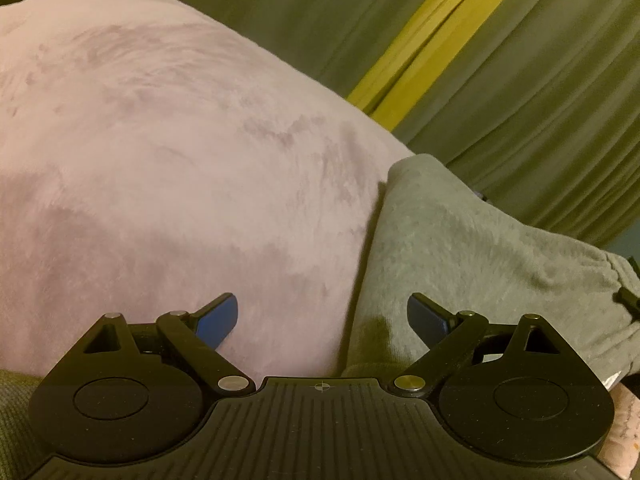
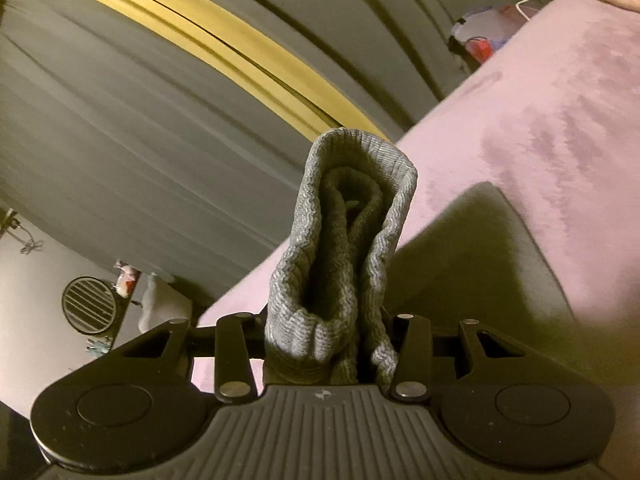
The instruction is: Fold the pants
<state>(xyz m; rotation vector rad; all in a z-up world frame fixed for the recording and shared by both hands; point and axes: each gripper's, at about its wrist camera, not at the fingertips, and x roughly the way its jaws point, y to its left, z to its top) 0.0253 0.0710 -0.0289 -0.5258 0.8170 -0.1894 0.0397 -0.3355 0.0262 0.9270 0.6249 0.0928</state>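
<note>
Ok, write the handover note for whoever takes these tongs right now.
Left tongs: open, holding nothing, low over the edge where the grey pants meet the pink blanket.
Right tongs: shut on the pants' ribbed cuff, which stands up bunched between the fingers.
Pants: lying on the pink blanket, the green curtain behind them.
Done: one end gripped; how far the fold has gone cannot be told from these views.
Left: probably grip the free edge with the left, lay the fold flat, release.
</note>
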